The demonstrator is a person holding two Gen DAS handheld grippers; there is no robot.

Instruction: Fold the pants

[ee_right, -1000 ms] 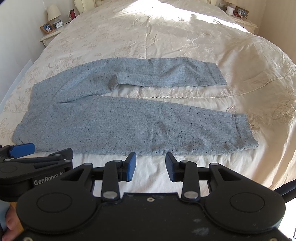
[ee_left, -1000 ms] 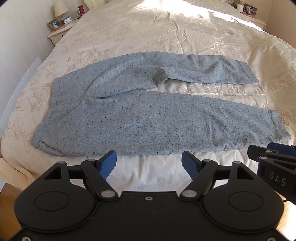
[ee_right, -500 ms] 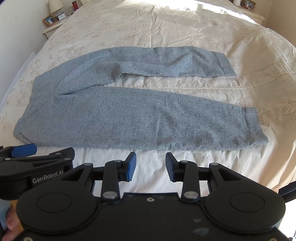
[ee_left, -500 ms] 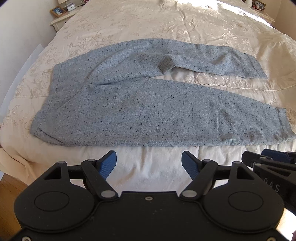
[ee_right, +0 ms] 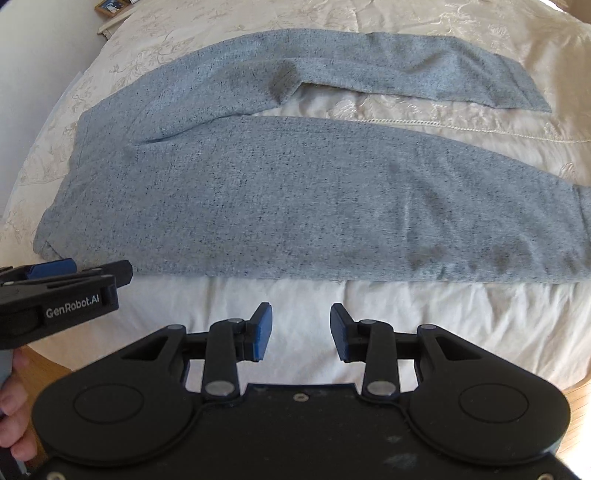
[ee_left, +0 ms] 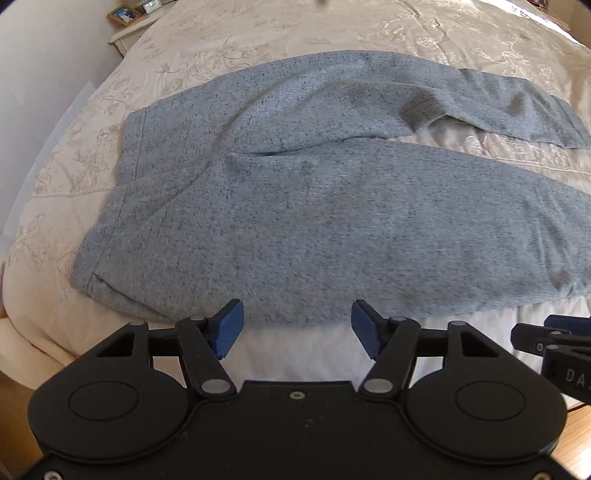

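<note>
Both grippers dropped closer to grey sweatpants [ee_left: 332, 206] spread flat on bed [ee_left: 258, 33]. Left gripper [ee_left: 297, 330] fingers closing, nothing between; right gripper [ee_right: 301, 332] fingers apart, empty.

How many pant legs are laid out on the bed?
2. The near leg runs along the bed's front edge, just beyond both grippers. The far leg angles off behind it, apart from it, with bedspread showing between. None looks hidden.

cream embroidered bedspread [ee_left: 258, 44] | nightstand [ee_left: 127, 31] | framed photo [ee_left: 123, 14] | wood floor [ee_left: 580, 424]
</note>
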